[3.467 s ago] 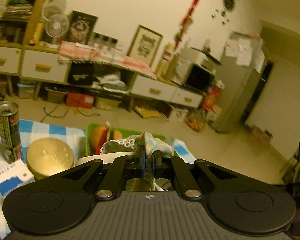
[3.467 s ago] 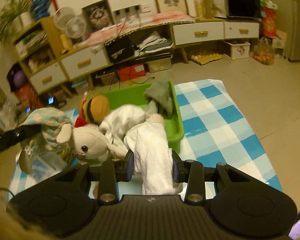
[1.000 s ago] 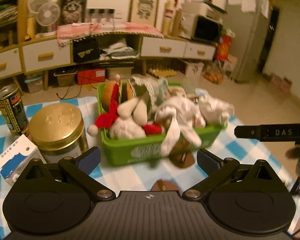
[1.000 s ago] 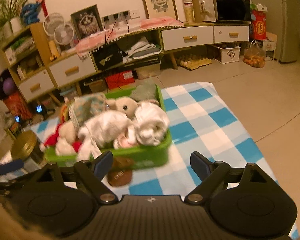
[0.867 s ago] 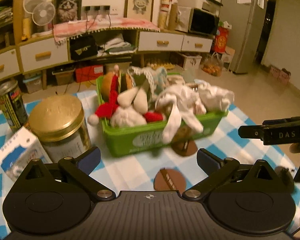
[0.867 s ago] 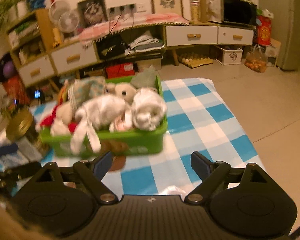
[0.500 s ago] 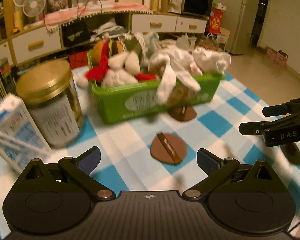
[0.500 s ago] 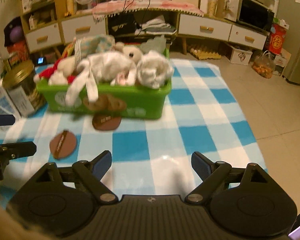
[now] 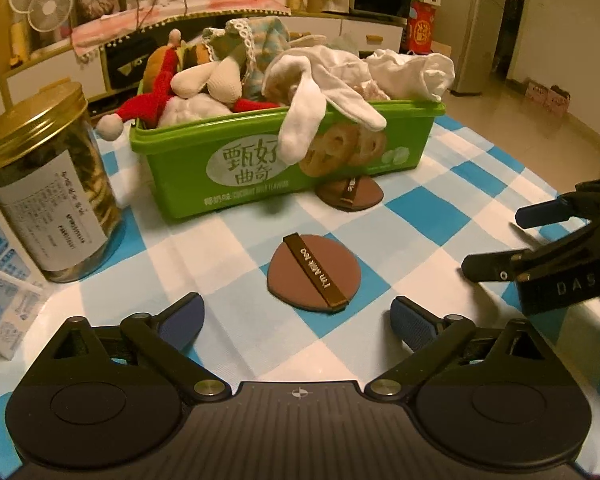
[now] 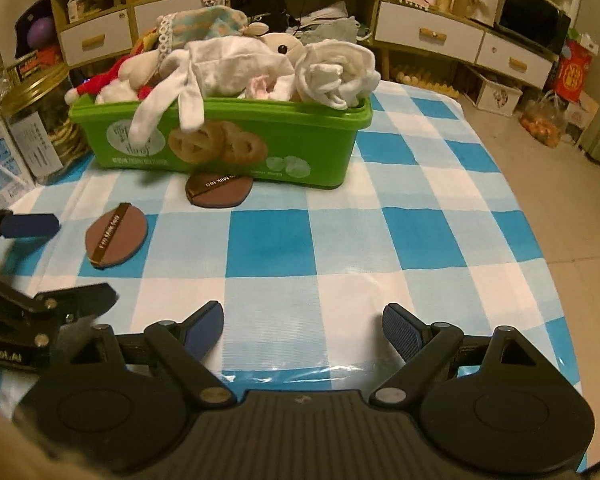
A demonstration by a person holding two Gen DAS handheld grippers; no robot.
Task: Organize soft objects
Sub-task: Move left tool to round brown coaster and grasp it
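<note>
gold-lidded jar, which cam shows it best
The left wrist view: the gold-lidded jar stands whole and near, left of the green tub, with its lid, contents and label all visible. In the right wrist view the jar sits small at the left edge, blurred, partly hidden behind the tub's corner.

Left hand-held gripper: matte black housing, ribbed centre panel with small compass-like emblem, two round recessed discs, silver pivot screws, angled black linkage arms, blue textured fingertip pads; side plate lettered "obotol.AI".

Right hand-held gripper: same black ribbed housing, twin discs, silver screws, triangular cut-outs, blue pads; side block lettered "DAS" in pale print.
</note>
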